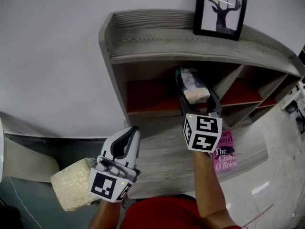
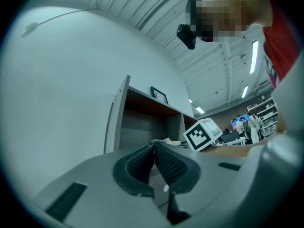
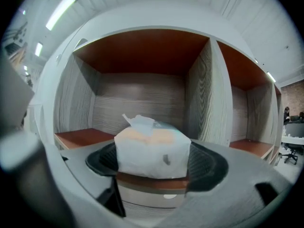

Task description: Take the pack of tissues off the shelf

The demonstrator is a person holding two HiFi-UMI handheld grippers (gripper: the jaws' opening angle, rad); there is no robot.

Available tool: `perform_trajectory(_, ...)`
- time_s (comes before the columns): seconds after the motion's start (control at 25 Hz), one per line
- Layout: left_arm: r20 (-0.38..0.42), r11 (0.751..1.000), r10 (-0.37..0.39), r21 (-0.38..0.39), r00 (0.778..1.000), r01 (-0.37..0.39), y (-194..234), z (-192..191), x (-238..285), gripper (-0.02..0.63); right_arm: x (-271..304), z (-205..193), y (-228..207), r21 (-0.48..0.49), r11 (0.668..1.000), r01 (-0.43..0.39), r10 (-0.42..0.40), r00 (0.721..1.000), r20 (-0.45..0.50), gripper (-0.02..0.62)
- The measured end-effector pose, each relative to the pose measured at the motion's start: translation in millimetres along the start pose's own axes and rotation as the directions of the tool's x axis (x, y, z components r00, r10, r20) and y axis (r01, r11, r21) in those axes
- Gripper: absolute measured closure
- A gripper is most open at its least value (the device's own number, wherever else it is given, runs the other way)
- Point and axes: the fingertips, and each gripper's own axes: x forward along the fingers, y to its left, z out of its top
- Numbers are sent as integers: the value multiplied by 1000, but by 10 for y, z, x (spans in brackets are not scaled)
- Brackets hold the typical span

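Observation:
The pack of tissues [image 1: 194, 87] is a white soft pack with a tissue poking out of its top. It sits at the front edge of the red shelf board [image 1: 147, 97], in the wide compartment just left of a divider. My right gripper [image 1: 199, 101] reaches into that compartment. In the right gripper view the pack [image 3: 152, 148] fills the gap of this gripper [image 3: 152, 161], and both dark pads touch its sides. My left gripper [image 1: 131, 130] hangs low in front of the shelf unit, shut with nothing in it; its pads [image 2: 142, 163] meet.
The grey wooden shelf unit [image 1: 157, 37] stands against a white wall. A framed deer picture [image 1: 221, 8] stands on its top. A pink book [image 1: 224, 151] lies on the lower ledge at the right. A beige block [image 1: 71, 185] sits low at the left.

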Motion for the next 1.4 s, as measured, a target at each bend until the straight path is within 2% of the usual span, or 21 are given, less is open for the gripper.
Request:
perform_trajectory(0.24, 3, 1000, 8, 12, 1000, -8, -86, 39, 20, 595, -225, 132, 22, 23, 998, -61, 59, 994, 88, 199)
perform_trajectory(0.48, 17, 999, 20, 32, 1000, -20, -221, 126, 39, 594, -611, 207, -1, 31, 991, -133, 128, 983, 135, 201)
perform_trajectory(0.92, 21, 998, 27, 54, 999, -28, -694, 186, 73, 594, -1357, 201, -80, -21, 970, -243, 243, 952, 186, 201)
perform_trajectory(1.4, 26, 994, 57, 90, 998, -59, -1085, 256, 30, 594, -1753, 114, -199, -23, 953, -303, 300, 924, 237, 206)
